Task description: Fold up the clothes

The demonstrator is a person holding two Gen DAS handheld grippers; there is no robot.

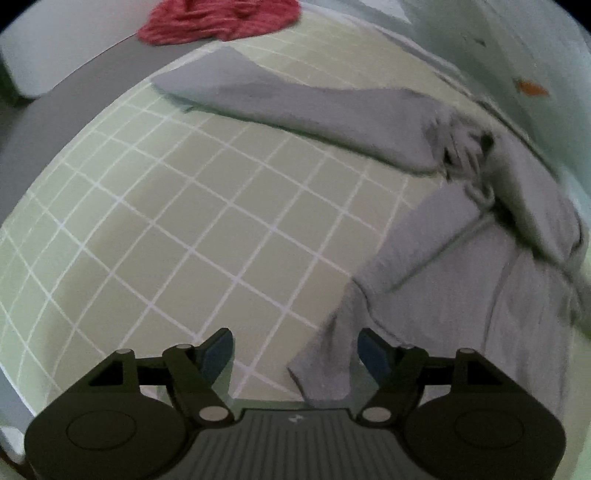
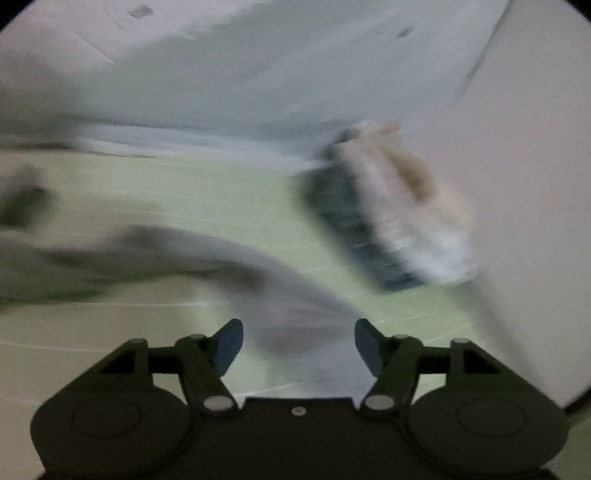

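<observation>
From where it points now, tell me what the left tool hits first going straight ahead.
Probably the grey garment: its corner hangs just ahead of the open left tool. Past that lies bare grid mat. Depth is uncertain.

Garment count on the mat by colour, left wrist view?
Grey garment: 1
Red garment: 1, at the mat's far edge
Total: 2
The right wrist view adds a blurred folded stack; its pieces can't be counted.
</observation>
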